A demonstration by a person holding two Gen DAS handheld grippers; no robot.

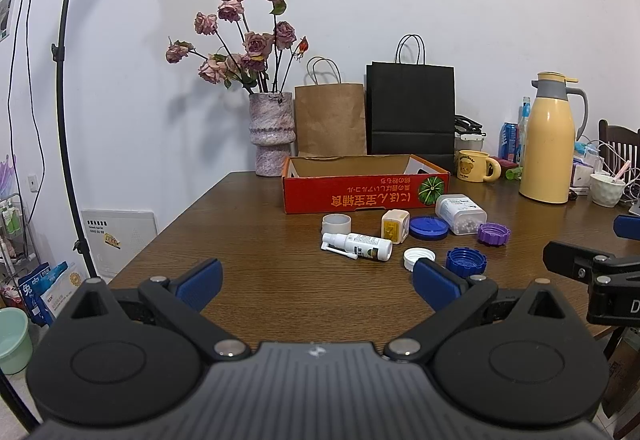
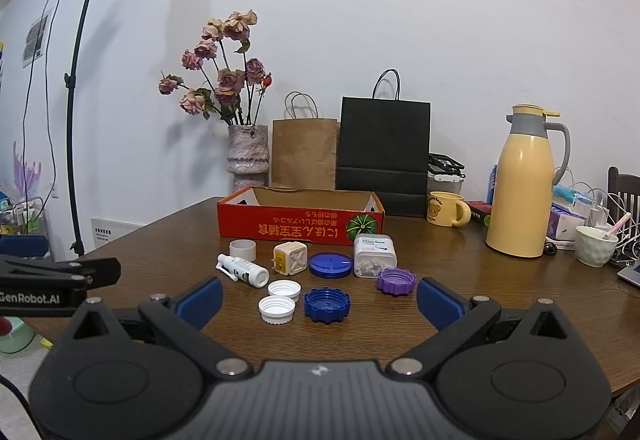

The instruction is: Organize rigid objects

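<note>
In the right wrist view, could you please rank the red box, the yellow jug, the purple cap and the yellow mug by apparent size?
1. Red box
2. Yellow jug
3. Yellow mug
4. Purple cap, though nearer the camera

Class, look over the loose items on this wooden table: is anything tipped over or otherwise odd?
Yes. The white spray bottle lies on its side, as does the clear pill container. The red cardboard box has upside-down print.
</note>
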